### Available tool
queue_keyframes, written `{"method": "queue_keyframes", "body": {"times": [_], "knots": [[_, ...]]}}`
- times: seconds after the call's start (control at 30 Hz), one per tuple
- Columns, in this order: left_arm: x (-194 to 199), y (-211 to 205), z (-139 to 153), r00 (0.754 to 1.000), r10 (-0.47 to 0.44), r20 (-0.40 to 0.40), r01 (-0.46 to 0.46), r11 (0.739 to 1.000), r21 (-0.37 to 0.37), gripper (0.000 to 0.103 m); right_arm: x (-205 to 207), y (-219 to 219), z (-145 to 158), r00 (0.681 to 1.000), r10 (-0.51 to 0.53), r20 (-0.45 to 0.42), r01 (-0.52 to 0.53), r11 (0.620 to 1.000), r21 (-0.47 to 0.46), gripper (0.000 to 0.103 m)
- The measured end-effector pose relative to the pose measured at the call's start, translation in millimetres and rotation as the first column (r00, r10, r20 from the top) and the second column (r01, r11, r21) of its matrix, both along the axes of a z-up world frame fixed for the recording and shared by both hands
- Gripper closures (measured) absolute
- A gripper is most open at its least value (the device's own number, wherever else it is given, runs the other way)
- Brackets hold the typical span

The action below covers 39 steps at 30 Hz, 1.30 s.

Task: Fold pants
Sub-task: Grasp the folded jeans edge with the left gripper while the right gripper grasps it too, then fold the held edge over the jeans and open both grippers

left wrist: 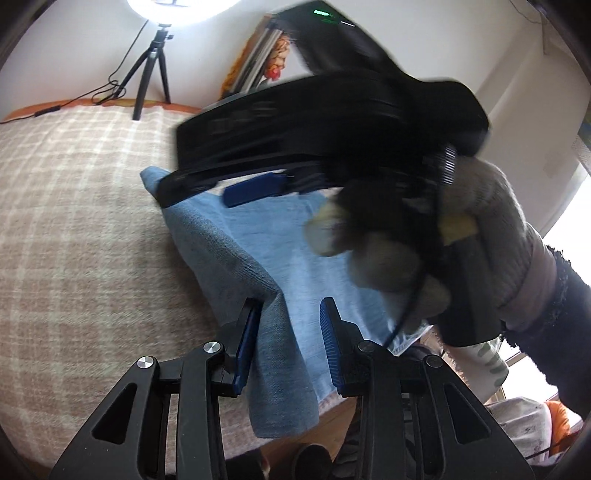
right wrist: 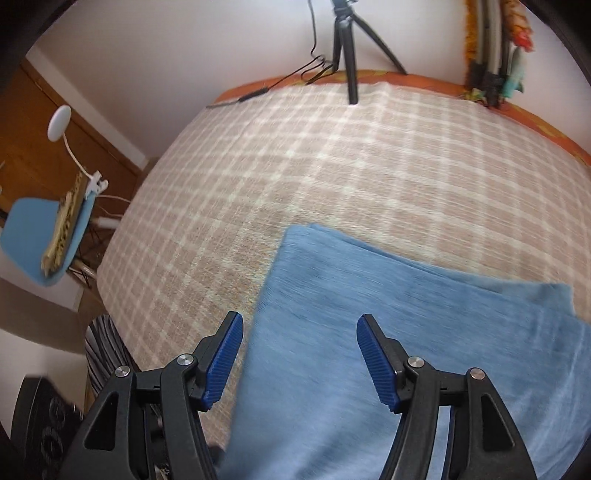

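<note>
Light blue pants (left wrist: 266, 236) lie on a plaid blanket (left wrist: 74, 221), with one end hanging over the bed's near edge. My left gripper (left wrist: 290, 304) is shut on a raised fold of that cloth, which runs up between its blue pads (left wrist: 245, 350). My right gripper (left wrist: 195, 197) crosses above the pants, blurred, in a grey gloved hand (left wrist: 491, 229). In the right wrist view the pants (right wrist: 369, 295) lie flat and folded over. The right gripper (right wrist: 299, 321) hovers open above their left edge with nothing between its fingers.
A black tripod (right wrist: 347, 55) with a trailing cable stands at the bed's far edge, under a ring light (left wrist: 177, 7). Hanging items (right wrist: 495, 55) line the far wall. A blue chair (right wrist: 33, 240) sits off the left side. The plaid blanket (right wrist: 295, 166) spreads beyond the pants.
</note>
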<state>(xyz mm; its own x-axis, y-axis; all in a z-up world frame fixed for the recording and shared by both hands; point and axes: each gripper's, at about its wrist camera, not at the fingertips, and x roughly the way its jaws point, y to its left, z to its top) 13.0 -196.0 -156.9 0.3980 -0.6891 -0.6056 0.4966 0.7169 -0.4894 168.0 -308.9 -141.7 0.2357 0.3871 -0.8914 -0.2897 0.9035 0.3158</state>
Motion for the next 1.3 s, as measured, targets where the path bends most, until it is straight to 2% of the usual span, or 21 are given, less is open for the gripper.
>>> {"method": "queue_keyframes", "body": {"times": [0.13, 0.23, 0.27, 0.33, 0.37, 0.43, 0.53, 0.6, 0.7, 0.77, 0.83, 0.9, 1.0, 1.3], "knots": [[0, -10, 5, 1.000, -0.021, 0.021, 0.021, 1.000, -0.002, 0.072, 0, 12, 0, 0.999, 0.034, -0.007, -0.034, 0.998, -0.046, 0.036], [-2, -18, 9, 0.998, -0.040, 0.046, 0.040, 0.999, 0.009, 0.072, 0, 16, -1, 0.999, 0.047, 0.002, -0.047, 0.991, -0.129, 0.038], [-3, -20, 10, 0.997, -0.045, 0.055, 0.044, 0.999, 0.019, 0.072, 0, 16, -3, 0.999, 0.051, 0.004, -0.050, 0.986, -0.161, 0.042], [-6, -22, 11, 0.997, -0.049, 0.067, 0.047, 0.998, 0.032, 0.072, 2, 15, -6, 0.998, 0.055, -0.005, -0.055, 0.979, -0.197, 0.075], [-7, -22, 12, 0.996, -0.047, 0.070, 0.044, 0.998, 0.041, 0.072, 3, 11, -7, 0.999, 0.050, -0.008, -0.051, 0.981, -0.187, 0.076], [-10, -19, 13, 0.996, -0.026, 0.080, 0.020, 0.998, 0.066, 0.072, 5, 3, -7, 0.999, 0.034, -0.009, -0.035, 0.984, -0.172, 0.090], [-14, -11, 12, 0.998, 0.014, 0.066, -0.019, 0.996, 0.085, 0.064, 6, -8, -5, 1.000, 0.003, -0.006, -0.004, 0.991, -0.133, 0.094], [-17, -9, 6, 0.998, 0.036, 0.054, -0.041, 0.995, 0.093, 0.051, 6, -14, -3, 1.000, -0.015, -0.003, 0.014, 0.994, -0.109, 0.095], [-20, -17, -5, 0.999, 0.018, 0.028, -0.021, 0.992, 0.124, 0.050, 5, -18, -2, 0.999, -0.031, 0.004, 0.032, 0.995, -0.091, 0.096], [-17, -21, -10, 1.000, 0.008, -0.001, -0.007, 0.993, 0.115, 0.051, 3, -20, 0, 0.999, -0.038, 0.014, 0.039, 0.996, -0.085, 0.096], [-12, -19, -13, 1.000, 0.000, -0.017, 0.002, 0.996, 0.085, 0.060, 1, -23, 4, 0.999, -0.044, 0.030, 0.046, 0.996, -0.078, 0.097], [-13, -22, -9, 1.000, -0.018, -0.008, 0.018, 0.997, 0.080, 0.080, -2, -29, 10, 0.997, -0.056, 0.046, 0.058, 0.996, -0.064, 0.097], [-19, -27, 1, 0.999, -0.043, 0.020, 0.041, 0.997, 0.066, 0.086, -5, -43, 19, 0.994, -0.088, 0.072, 0.090, 0.995, -0.031, 0.098], [-18, -68, 31, 0.985, -0.155, 0.073, 0.155, 0.988, 0.012, 0.088, -23, -103, 55, 0.967, -0.193, 0.167, 0.193, 0.981, 0.014, 0.099]]}}
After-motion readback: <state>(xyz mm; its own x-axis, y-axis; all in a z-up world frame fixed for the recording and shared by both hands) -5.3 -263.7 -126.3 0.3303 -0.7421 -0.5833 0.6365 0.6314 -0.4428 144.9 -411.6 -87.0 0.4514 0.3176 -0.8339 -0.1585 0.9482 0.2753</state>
